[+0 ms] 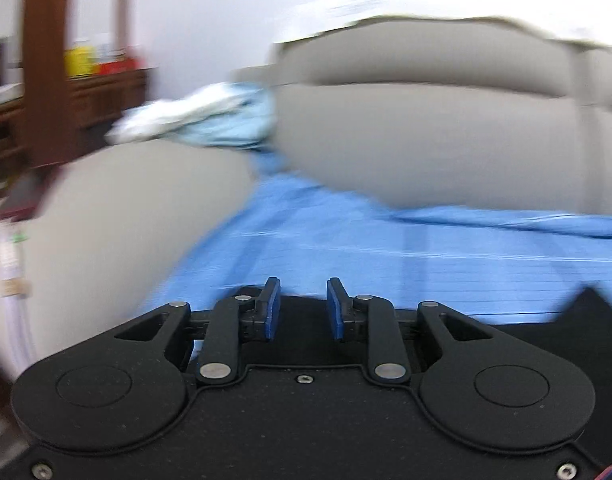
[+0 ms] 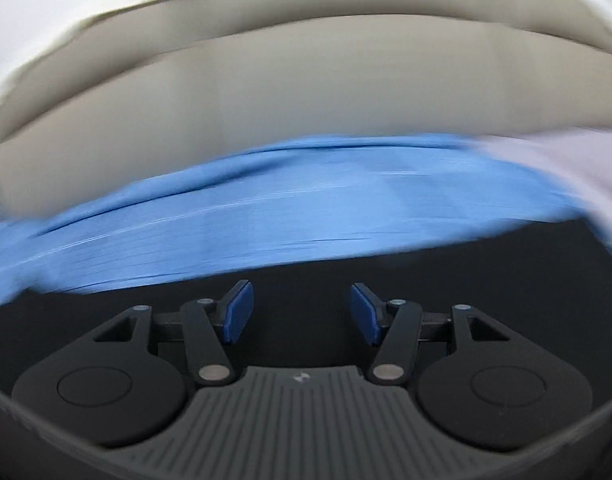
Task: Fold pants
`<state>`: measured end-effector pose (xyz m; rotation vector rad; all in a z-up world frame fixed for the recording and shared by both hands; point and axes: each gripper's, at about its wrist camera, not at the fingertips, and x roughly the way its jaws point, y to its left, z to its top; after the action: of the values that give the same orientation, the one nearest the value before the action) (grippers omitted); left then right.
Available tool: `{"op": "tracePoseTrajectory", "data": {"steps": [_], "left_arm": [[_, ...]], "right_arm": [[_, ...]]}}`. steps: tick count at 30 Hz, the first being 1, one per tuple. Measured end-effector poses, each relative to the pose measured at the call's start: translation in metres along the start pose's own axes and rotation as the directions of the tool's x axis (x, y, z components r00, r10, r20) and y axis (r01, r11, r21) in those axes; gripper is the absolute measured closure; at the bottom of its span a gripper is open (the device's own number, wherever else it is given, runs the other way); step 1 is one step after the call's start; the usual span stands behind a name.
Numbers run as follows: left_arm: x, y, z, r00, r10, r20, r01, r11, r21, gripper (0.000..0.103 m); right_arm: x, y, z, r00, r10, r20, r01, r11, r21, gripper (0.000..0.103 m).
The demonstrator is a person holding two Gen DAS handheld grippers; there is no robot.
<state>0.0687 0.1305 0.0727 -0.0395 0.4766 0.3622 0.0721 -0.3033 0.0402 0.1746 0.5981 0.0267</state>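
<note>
Filling most of both views, a grey-beige sofa [image 1: 426,136] rises behind everything, its back cushions stacked in soft bands and its seat [image 1: 118,216] curving down on the left. A blue sheet [image 1: 346,240] covers the seat in front of those cushions, faintly lined and heavily smeared by blur. White wall shows above the sofa. At far left stands dark wooden furniture [image 1: 46,80], with yellow and red items on a shelf too blurred to identify. A crumpled pale blue-and-white cloth [image 1: 202,116] lies at the sofa's far left corner, well apart from both grippers. In the right wrist view a pale lilac fabric [image 2: 566,168] crosses the right edge over the sheet; what it is cannot be told. The black pants [image 2: 426,264] lie spread on the near part of the sheet, directly under both tools. The left gripper [image 1: 303,308] has its blue pads a little apart with nothing clamped between them. The right gripper [image 2: 302,312] stands wide apart, empty above the black fabric.
</note>
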Motion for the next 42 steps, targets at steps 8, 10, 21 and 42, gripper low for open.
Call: {"op": "tracePoseTrajectory", "data": {"steps": [8, 10, 21, 42], "left_arm": [[0.020, -0.032, -0.021, 0.931, -0.359, -0.070, 0.362, 0.932, 0.032, 0.076], [0.038, -0.029, -0.032, 0.951, -0.294, -0.098, 0.300, 0.952, 0.062, 0.076], [0.080, -0.003, -0.056, 0.994, -0.100, -0.035, 0.102, 0.994, 0.046, 0.072], [-0.013, 0.076, -0.079, 0.984, -0.020, -0.178, -0.017, 0.979, -0.205, 0.032]], "right_arm": [[0.064, 0.165, 0.000, 0.926, 0.367, -0.084, -0.377, 0.910, -0.174, 0.018], [0.084, 0.182, 0.000, 0.930, 0.352, -0.109, -0.367, 0.913, -0.181, 0.018], [0.118, 0.210, -0.019, 0.955, 0.291, -0.054, -0.296, 0.940, -0.169, 0.085], [0.014, 0.197, -0.082, 0.981, 0.194, -0.031, -0.194, 0.937, -0.292, 0.028]]}}
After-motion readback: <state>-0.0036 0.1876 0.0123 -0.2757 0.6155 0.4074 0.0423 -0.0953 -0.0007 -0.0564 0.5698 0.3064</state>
